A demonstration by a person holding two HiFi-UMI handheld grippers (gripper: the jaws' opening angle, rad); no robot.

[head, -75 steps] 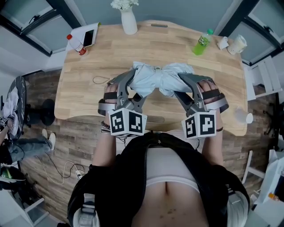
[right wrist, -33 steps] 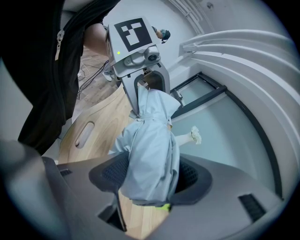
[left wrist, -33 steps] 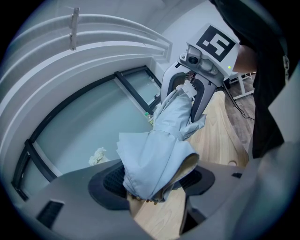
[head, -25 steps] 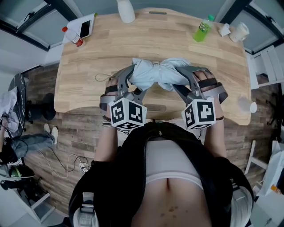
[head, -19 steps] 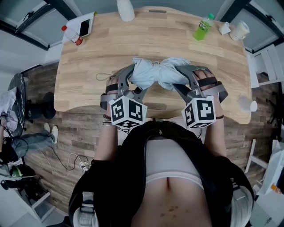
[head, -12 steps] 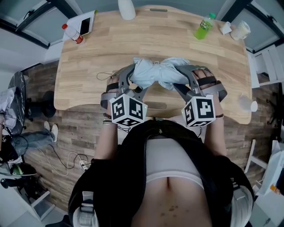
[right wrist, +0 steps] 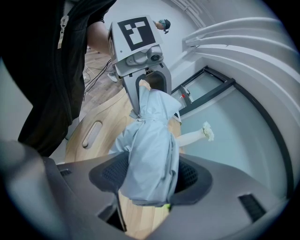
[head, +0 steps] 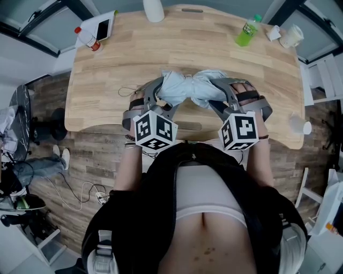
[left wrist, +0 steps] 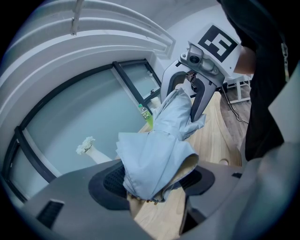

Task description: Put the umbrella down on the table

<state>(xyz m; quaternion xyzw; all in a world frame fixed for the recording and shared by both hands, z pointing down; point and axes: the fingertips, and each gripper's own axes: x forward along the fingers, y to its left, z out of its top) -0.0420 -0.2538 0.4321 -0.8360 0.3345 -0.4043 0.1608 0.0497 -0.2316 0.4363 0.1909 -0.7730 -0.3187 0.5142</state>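
Over table (head: 134, 53), L gripper (head: 159, 92), R gripper (head: 221, 91) clamp umbrella (head: 188, 88), ends hidden.

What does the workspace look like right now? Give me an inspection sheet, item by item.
Surface: light wooden table.
Job's things: pale blue folded umbrella, held over the table's near part, not yet let go.
Clutter: vase, green bottle, red-capped bottle, phone and cups, all along the far edge.
Grippers: left claw shut on one end of the umbrella; right claw shut on the other end.
Cables: thin cord looped on the table; cables on the floor.
Surroundings: wood-plank floor; glass panels with dark frames.
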